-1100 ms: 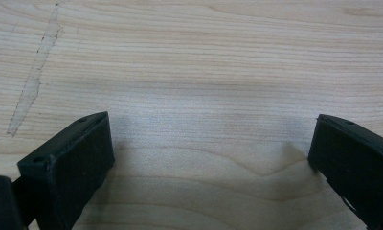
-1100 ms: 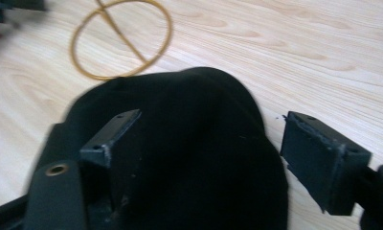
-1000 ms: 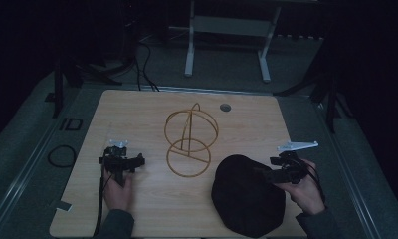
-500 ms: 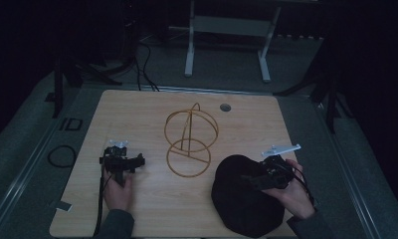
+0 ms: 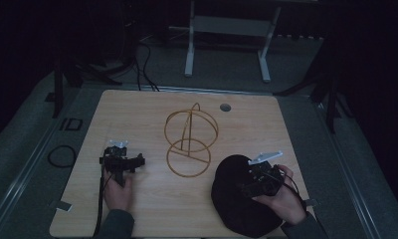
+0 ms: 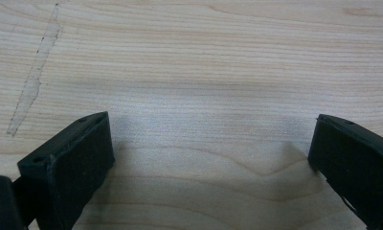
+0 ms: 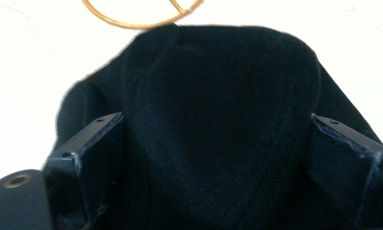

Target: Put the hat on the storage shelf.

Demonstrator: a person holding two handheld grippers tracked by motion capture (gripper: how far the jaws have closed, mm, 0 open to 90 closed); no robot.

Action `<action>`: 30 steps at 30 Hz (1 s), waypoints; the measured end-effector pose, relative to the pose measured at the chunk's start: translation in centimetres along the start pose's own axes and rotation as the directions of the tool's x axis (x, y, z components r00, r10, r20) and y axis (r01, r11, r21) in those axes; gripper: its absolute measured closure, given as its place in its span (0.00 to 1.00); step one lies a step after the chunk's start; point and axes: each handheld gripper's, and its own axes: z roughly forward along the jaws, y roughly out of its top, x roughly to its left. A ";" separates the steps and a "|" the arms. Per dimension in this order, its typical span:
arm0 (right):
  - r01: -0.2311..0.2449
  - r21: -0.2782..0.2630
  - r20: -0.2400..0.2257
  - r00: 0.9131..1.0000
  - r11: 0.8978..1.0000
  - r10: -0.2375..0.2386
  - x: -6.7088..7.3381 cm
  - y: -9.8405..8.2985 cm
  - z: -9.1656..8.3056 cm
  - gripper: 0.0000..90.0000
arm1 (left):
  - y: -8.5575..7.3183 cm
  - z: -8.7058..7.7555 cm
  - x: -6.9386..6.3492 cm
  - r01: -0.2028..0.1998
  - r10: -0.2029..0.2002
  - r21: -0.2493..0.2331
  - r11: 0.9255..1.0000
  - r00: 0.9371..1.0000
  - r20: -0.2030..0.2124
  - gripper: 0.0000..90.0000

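Right tool point(image 5: 250, 178) — jaws spread wide, just opened — over the black hat point(image 7: 218, 120); no readable writing.

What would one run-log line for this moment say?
right gripper: jaws just opened wide, over black hat, not gripping | left gripper: jaws open over bare table | gold wire stand: untouched

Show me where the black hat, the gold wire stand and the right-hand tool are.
black hat point(image 5: 237, 206): high view, on the bare knit left of the hand.
gold wire stand point(image 5: 188, 172): high view, on the near rim of its base ring.
right tool point(image 5: 250, 175): high view, midway between its open tips, above the hat.
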 end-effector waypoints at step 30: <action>0.044 0.134 -0.073 0.997 0.990 -0.034 -2.1 0.1 1.0 0.95 | 0.0 0.0 -0.1 -0.003 0.003 0.000 1.000 1.000 0.002 0.01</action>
